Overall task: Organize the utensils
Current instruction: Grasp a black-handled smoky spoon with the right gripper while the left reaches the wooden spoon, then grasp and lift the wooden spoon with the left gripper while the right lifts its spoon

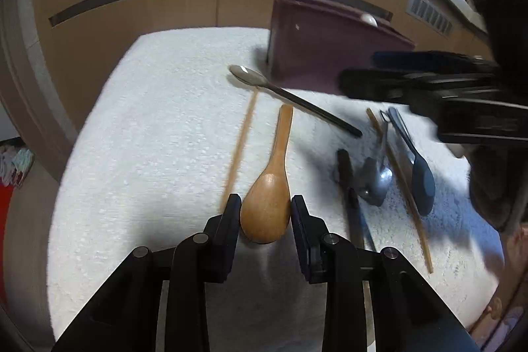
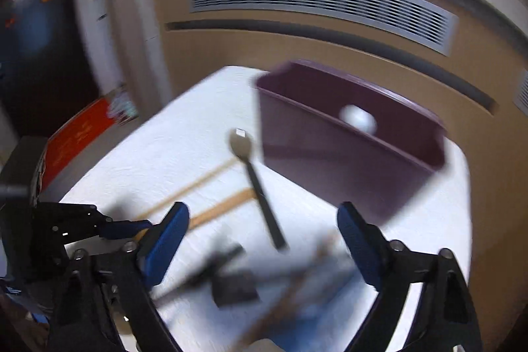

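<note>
My left gripper [image 1: 265,205] sits low on the white cloth, its pads pressed against both sides of the bowl of a wooden spoon [image 1: 269,187] whose handle points away. My right gripper [image 2: 264,220] hangs open and empty above the cloth; this view is blurred. Beneath and ahead of it lies a metal spoon with a black handle [image 2: 254,174]. In the left wrist view that metal spoon [image 1: 287,94] lies slantwise in front of a maroon box [image 1: 330,48]. To the right lie a blue spoon [image 1: 419,170], a second metal spoon [image 1: 379,180] and a black-handled utensil [image 1: 349,193].
One chopstick [image 1: 241,147] lies left of the wooden spoon and another [image 1: 402,187] among the right-hand pile. A white round thing [image 2: 358,117] rests inside the maroon box [image 2: 330,154]. The white cloth [image 1: 148,121] covers the table; a wall with vents stands behind.
</note>
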Action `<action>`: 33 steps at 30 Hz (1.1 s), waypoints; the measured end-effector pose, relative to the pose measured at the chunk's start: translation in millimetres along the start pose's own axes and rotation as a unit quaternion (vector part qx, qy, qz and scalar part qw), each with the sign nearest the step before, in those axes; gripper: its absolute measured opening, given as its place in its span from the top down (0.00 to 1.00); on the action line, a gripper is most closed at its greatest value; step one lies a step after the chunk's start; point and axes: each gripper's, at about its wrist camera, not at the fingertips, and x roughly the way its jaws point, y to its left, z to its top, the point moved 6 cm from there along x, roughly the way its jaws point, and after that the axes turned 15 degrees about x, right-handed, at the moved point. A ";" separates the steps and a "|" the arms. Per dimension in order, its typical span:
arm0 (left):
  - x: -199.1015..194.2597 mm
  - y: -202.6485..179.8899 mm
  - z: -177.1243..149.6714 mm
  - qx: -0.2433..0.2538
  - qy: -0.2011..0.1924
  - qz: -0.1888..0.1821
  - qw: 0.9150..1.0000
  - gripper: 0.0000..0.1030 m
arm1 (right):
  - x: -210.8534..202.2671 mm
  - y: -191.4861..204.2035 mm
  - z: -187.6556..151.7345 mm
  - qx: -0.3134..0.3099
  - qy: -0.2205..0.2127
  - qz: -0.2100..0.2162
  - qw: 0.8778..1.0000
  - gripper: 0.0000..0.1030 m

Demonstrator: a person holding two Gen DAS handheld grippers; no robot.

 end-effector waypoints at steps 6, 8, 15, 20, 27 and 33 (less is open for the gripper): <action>-23.6 24.7 -3.5 -0.006 -0.026 0.014 1.000 0.69 | 71.1 31.7 19.9 -0.027 0.053 0.006 0.998 0.58; -26.2 24.6 -7.3 0.002 -0.023 0.010 1.000 0.69 | 91.9 31.8 26.7 -0.010 0.060 -0.009 0.998 0.58; -31.2 12.2 -20.9 0.021 -0.020 -0.024 0.999 0.69 | 127.9 28.6 27.7 0.043 0.078 -0.051 0.995 0.68; -46.1 14.4 -7.0 0.017 -0.055 -0.025 0.998 0.69 | 96.3 15.9 17.5 0.061 0.082 -0.039 0.994 0.73; -70.1 11.0 30.5 0.011 -0.116 -0.016 0.993 0.69 | 10.1 -13.1 4.7 0.117 0.018 -0.017 0.993 0.74; -77.4 -0.4 58.9 0.017 -0.137 -0.018 0.990 0.70 | -48.5 -28.7 -2.7 0.149 -0.047 -0.013 0.988 0.75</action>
